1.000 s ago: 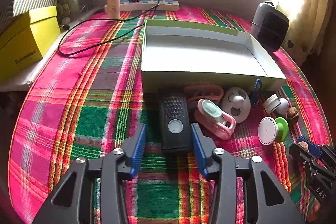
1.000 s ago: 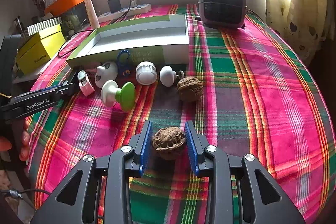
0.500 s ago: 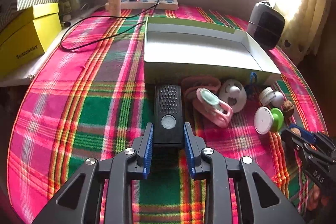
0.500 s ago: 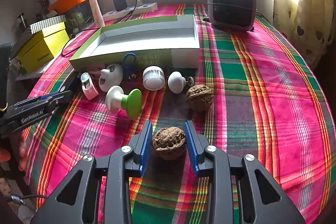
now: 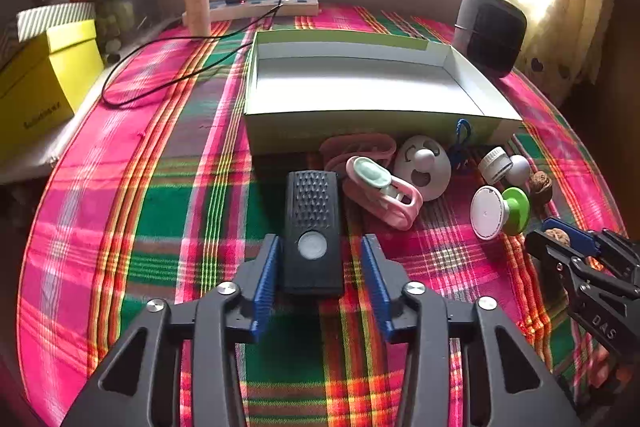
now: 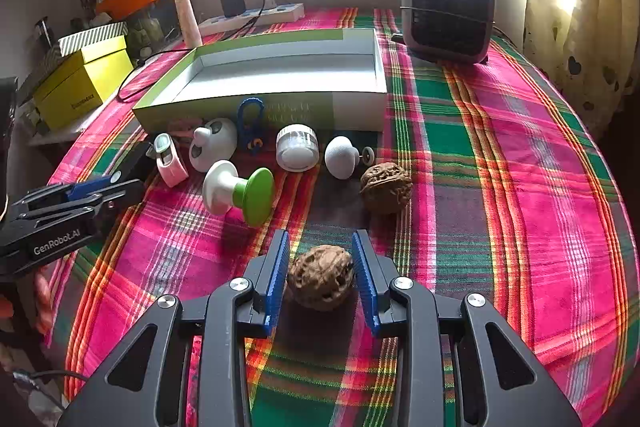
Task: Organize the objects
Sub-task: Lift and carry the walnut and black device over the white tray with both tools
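Pink-green plaid tablecloth (image 5: 168, 211), black remote (image 5: 312, 223), brown walnut (image 6: 321, 277), yellow box (image 5: 44, 87)

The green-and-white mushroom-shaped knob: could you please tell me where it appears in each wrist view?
Left wrist: green-and-white knob right of centre, near the right edge.
Right wrist: knob left of centre.
Shared landmark: open box just beyond it.
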The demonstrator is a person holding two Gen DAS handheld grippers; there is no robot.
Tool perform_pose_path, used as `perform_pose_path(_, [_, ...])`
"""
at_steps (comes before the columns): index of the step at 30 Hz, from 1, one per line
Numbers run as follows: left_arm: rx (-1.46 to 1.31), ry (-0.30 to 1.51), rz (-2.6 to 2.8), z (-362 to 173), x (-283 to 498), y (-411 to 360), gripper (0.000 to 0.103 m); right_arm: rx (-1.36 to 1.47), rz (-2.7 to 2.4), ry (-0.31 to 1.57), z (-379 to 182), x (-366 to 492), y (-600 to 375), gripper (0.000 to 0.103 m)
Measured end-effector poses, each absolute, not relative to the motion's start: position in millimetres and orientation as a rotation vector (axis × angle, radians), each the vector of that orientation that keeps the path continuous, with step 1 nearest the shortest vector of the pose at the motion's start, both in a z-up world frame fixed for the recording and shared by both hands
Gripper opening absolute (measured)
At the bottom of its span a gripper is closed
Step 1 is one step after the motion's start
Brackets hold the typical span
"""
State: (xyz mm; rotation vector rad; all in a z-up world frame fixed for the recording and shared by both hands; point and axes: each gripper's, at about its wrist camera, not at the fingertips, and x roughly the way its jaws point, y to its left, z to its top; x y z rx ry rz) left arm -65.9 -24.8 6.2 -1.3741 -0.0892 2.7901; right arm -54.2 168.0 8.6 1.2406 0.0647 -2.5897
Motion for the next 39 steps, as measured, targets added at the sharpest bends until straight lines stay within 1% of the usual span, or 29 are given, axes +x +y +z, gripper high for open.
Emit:
perform_pose_path(9, [-1.366,-0.076,2.808,6,-68,-25,0.041,1.244,-2.607,0.075,8,-49,170,0.034])
perform_pose_path(12, [-1.366,-0.047,2.823,7,-67,-25,0.035,1.244,-2.608,0.069,8,-49,170,0.034])
perform_pose_path(14, [-1.368,-0.046,2.832,7,-67,-26,0.029,1.243,-2.608,0.07,8,-49,170,0.034])
perform_pose_path(16, [-1.37,-0.05,2.838,7,-67,-27,0.025,1.242,-2.607,0.082,8,-48,169,0.032])
perform_pose_path(25, [-1.356,-0.051,2.856,9,-64,-27,0.025,1.226,-2.603,0.076,11,-50,168,0.032])
perform_pose_path(39, [-1.249,-0.037,2.88,32,-60,-25,0.025,1.164,-2.573,0.042,28,-60,158,0.032])
